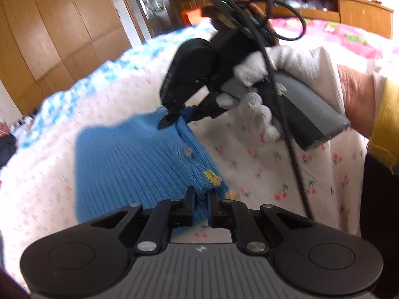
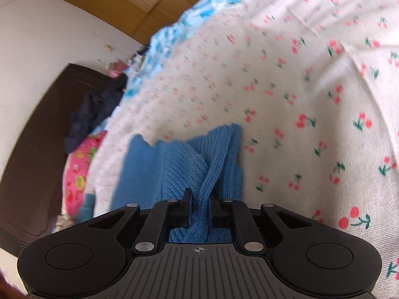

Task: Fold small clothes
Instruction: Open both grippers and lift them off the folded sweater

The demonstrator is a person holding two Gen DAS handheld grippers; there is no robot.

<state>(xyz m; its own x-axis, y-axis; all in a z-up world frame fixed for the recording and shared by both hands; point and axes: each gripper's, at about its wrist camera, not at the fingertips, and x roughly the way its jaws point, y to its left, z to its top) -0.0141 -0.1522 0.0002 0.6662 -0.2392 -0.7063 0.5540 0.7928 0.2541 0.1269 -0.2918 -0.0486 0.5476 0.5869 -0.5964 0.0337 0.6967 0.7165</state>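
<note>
A small blue knitted garment [image 1: 129, 154] with buttons and yellow trim lies on a cherry-print bedsheet [image 1: 249, 154]. My left gripper [image 1: 200, 196] is shut on its near edge. My right gripper [image 1: 174, 119], held by a white-gloved hand [image 1: 251, 99], is shut on the garment's far edge and lifts it a little. In the right wrist view the blue garment [image 2: 179, 164] bunches up between the fingers of my right gripper [image 2: 200, 196].
The bed has a blue checked blanket [image 1: 74, 92] along its far side and a pink floral cover [image 1: 349, 39] behind. Wooden wardrobes [image 1: 49, 37] stand at the left. A dark garment [image 2: 94, 109] and a pink pillow [image 2: 79, 172] lie by the dark headboard [image 2: 32, 149].
</note>
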